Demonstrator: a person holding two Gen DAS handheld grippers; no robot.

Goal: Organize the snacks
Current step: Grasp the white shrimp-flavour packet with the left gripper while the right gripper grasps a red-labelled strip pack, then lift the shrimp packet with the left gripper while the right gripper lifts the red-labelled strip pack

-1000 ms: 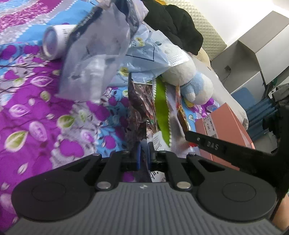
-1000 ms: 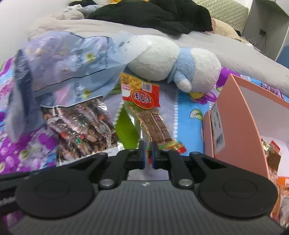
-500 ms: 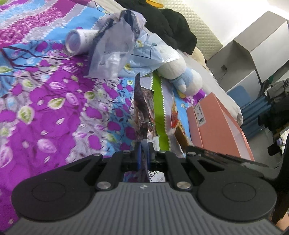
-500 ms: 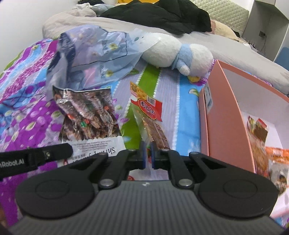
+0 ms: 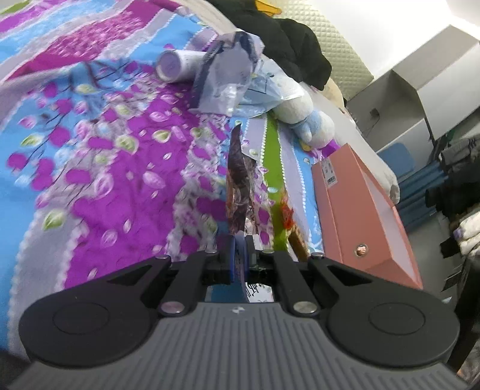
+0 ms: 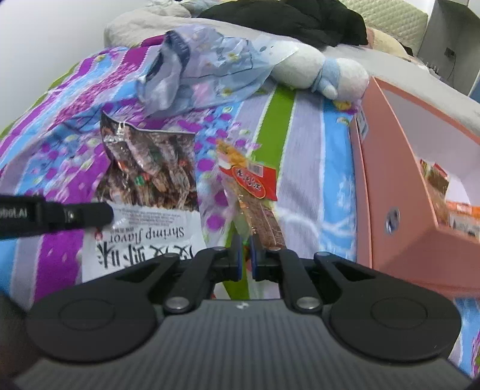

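My left gripper (image 5: 239, 255) is shut on the edge of a shrimp-flavor snack bag (image 5: 238, 186), held edge-on above the bedspread; the same bag (image 6: 150, 180) shows flat in the right wrist view with the left gripper's finger (image 6: 75, 214) on it. My right gripper (image 6: 245, 255) is shut on a red and clear snack packet (image 6: 252, 192), lifted off the bed. A pink box (image 6: 399, 192) stands open at the right with several snack packets (image 6: 450, 207) inside; it also shows in the left wrist view (image 5: 360, 210).
A crumpled pale-blue plastic bag (image 6: 204, 69) and a white-and-blue plush toy (image 6: 324, 72) lie further back on the floral bedspread (image 5: 105, 150). A white tube (image 5: 180, 61) lies beside the bag. Black clothes (image 6: 285, 18) are piled behind. Grey shelving (image 5: 414, 99) stands at the right.
Both grippers have pulled back and up with their packets held. The plastic bag and plush toy now appear farther away, and more of the pink box's inside shows.
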